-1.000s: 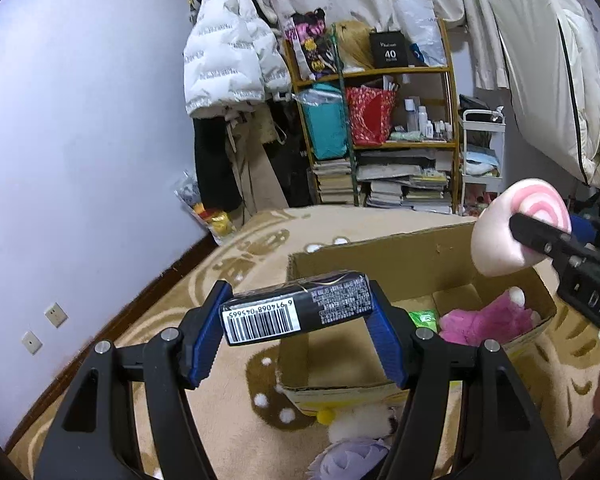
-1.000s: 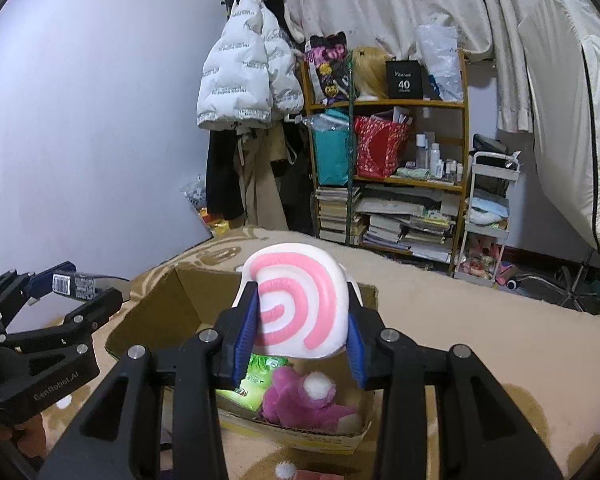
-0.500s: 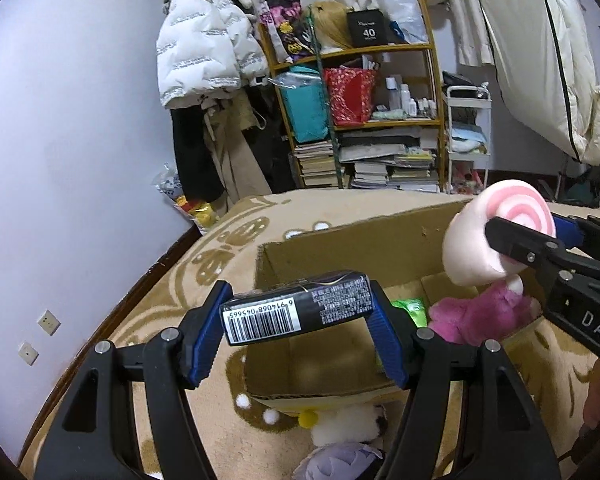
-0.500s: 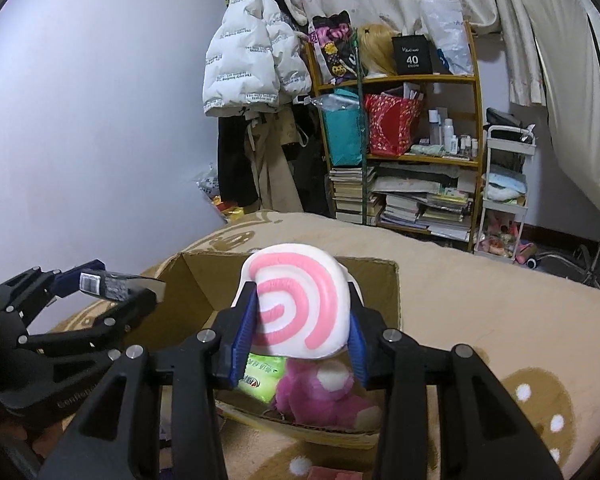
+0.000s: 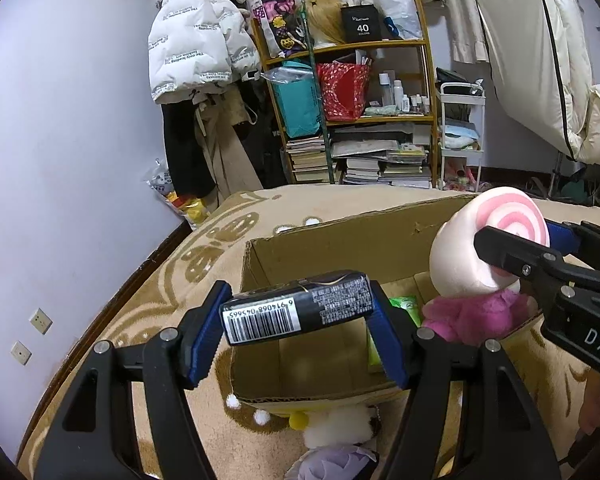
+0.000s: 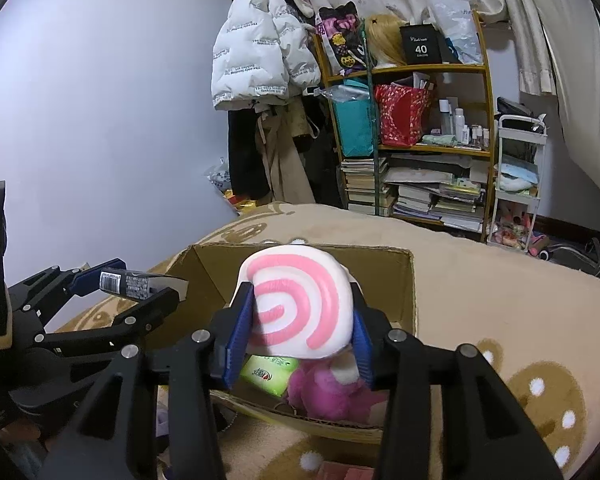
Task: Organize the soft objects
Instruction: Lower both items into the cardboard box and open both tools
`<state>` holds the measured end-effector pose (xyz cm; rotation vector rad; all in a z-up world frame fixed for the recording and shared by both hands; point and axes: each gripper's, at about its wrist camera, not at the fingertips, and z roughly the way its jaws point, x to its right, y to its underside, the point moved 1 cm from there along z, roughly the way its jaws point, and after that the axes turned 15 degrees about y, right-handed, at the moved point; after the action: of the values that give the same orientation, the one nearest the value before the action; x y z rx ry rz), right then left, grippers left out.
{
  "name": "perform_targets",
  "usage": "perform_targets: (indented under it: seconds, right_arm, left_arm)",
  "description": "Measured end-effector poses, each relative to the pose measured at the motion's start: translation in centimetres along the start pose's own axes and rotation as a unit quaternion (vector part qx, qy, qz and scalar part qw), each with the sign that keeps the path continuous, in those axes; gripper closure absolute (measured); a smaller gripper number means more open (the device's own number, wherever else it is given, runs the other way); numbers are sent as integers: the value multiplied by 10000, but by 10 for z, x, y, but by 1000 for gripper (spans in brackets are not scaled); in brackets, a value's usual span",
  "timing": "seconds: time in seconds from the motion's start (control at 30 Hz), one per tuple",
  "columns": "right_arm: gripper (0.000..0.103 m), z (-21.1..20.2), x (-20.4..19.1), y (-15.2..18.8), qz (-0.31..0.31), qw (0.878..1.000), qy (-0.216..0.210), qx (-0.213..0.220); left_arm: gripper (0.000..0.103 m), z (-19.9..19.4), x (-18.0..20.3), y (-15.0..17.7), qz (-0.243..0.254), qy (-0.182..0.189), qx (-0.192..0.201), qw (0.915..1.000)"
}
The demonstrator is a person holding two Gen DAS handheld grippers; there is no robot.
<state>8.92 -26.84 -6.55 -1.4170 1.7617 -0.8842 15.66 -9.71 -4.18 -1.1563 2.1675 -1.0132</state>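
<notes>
My left gripper (image 5: 300,312) is clamped on a black pack (image 5: 298,307), its blue pads pressing both ends, barcode side facing the camera. Just ahead of and below those fingers sits the open cardboard box (image 5: 340,240) on the tan rug (image 5: 160,312).

My right gripper (image 6: 296,316) is closed around a pink-and-white swirl cushion (image 6: 300,304), held above the box (image 6: 404,280). Directly beneath that cushion, inside the box, I see a pink plush (image 6: 332,392) and, to its left, a green packet (image 6: 266,372).

From the left wrist view, the right gripper (image 5: 512,256) comes in from the right with the cushion (image 5: 484,244) over the plush (image 5: 468,316). Below my left fingers, outside the box's near wall, lie a white fluffy toy (image 5: 336,426) and a lavender one (image 5: 332,460).
</notes>
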Motion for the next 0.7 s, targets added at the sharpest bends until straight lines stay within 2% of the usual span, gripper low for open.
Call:
perform_targets:
  seconds: [0.2,0.27,0.43,0.63,0.7]
  right_arm:
    - [51,2,1,3,-26,10000,-52,-38]
    - [50,2,1,3,-17,10000,-47,-45]
    - [49,5,4,4,51,9999,-70,-77]
    - [43,5,6,3,128,9998,-132,-124]
    - [33,2,7,2,160,9997,-124,-108]
  left_arm:
    - [33,2,-2,1,-62,161,-60,9998]
    - [26,3,-1,2,15,86,-82,9999]
    - [21,4,0,4,43,34,-146,9999]
    - [15,3,-1,10,91,-209,-286,9993]
    - [11,3,-2,10,67,-242,-343,9991]
